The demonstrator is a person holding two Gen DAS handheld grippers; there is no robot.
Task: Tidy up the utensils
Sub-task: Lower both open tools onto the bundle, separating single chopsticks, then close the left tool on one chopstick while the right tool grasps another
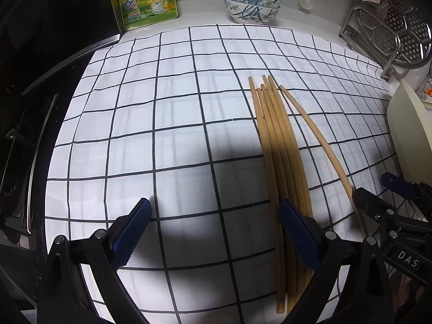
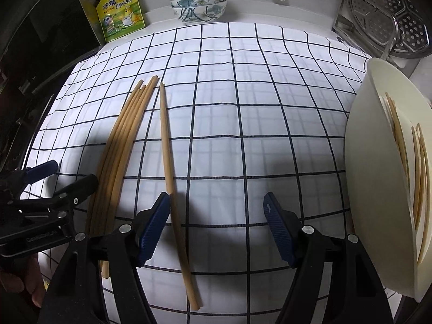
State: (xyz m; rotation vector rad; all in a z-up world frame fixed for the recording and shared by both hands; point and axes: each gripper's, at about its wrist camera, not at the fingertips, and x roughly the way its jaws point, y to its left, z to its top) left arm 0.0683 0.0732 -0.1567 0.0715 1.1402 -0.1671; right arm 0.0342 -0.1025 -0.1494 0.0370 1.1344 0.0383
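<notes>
Several wooden chopsticks lie in a bundle (image 1: pixel 280 148) (image 2: pixel 121 140) on a white checked cloth (image 1: pixel 162 108) (image 2: pixel 256 108). One lone chopstick (image 1: pixel 316 135) (image 2: pixel 168 162) lies just right of the bundle. My left gripper (image 1: pixel 216 229) (image 2: pixel 62 178) is open and holds nothing; its right finger sits over the bundle's near end. My right gripper (image 2: pixel 216 229) (image 1: pixel 383 191) is open too. The lone chopstick runs between its jaws, close against the left pad. A cream holder (image 2: pixel 378 189) (image 1: pixel 410 140) at the right contains several chopsticks (image 2: pixel 418 175).
At the back stand stacked patterned bowls (image 1: pixel 252 2) (image 2: pixel 198 2) and a yellow seasoning pouch (image 1: pixel 145 0) (image 2: pixel 118 16). A perforated steel steamer rack (image 1: pixel 391 27) (image 2: pixel 383 21) is at the back right. A dark stove (image 1: pixel 27 108) borders the cloth on the left. A hand (image 2: pixel 24 283) grips the left tool.
</notes>
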